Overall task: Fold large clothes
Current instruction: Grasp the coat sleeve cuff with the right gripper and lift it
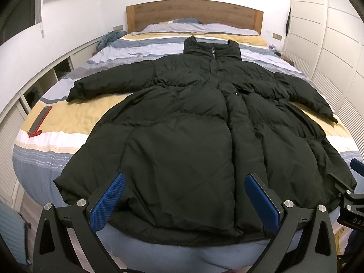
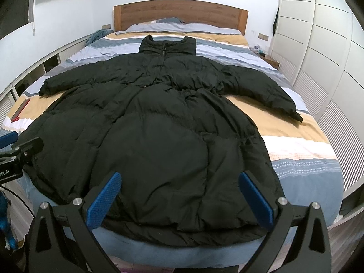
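1. The black puffer coat point(image 1: 182, 122) is lying flat and face up on the striped bed point(image 1: 75, 116), collar toward the wooden headboard point(image 1: 193, 13), hem hanging at the foot edge, both sleeves spread out to the sides
2. No fold is showing yet, so by my judgement the task is sitting at its very start, with sleeves, sides and length all left to fold
3. The left gripper point(image 1: 184, 201) is hovering wide open above the hem, holding nothing
4. The right gripper point(image 2: 179, 199) is likewise gaping wide over the hem, gripping nothing
5. The left wrist view is showing the red phone point(image 1: 39, 120) in full; the right wrist view is revealing more of the wardrobe point(image 2: 318, 45)
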Demonstrator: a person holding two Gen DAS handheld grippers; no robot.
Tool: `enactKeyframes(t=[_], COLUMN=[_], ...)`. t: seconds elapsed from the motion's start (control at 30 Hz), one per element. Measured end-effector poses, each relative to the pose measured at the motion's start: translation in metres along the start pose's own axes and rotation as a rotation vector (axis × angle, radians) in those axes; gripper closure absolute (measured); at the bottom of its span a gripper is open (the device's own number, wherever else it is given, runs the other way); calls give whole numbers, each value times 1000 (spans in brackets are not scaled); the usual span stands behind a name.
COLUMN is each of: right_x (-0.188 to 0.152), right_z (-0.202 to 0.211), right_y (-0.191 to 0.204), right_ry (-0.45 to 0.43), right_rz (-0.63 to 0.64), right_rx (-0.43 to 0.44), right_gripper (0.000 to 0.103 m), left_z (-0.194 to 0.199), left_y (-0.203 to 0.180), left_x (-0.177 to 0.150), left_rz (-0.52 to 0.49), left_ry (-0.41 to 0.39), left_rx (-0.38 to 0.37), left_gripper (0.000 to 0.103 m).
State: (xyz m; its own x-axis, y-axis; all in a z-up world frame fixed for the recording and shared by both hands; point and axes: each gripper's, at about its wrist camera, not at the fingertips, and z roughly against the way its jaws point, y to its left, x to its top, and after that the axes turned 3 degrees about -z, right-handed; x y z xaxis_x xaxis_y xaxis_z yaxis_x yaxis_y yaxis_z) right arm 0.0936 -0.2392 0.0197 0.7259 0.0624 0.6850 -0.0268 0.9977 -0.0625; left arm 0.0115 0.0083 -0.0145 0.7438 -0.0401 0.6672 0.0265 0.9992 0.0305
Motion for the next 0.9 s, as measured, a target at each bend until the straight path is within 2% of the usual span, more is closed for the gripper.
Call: enactKeyframes(t=[0.27,0.33,0.53,0.67,0.9], right_x=[3,9,46,72,125], right_z=[-6,-6,4,-3,-43], right_y=[-2,-5,-40,-68,-120], right_ry=[11,1,-92,-114,-115], right_rz=[8,8,-45,-130,-269], right_rx=[8,5,-36,-13,13], right_gripper=[0,0,0,0,0], left_z=[-7,-5,2,-7,-32], left_y=[3,8,27,35,58], left_x=[5,11,46,73,119], left_rz=[-13,-10,1,-2,29], left_ry=[19,1,-83,-72,-22], left_rx=[1,14,61,63,93], left_gripper=[1,1,1,1,1])
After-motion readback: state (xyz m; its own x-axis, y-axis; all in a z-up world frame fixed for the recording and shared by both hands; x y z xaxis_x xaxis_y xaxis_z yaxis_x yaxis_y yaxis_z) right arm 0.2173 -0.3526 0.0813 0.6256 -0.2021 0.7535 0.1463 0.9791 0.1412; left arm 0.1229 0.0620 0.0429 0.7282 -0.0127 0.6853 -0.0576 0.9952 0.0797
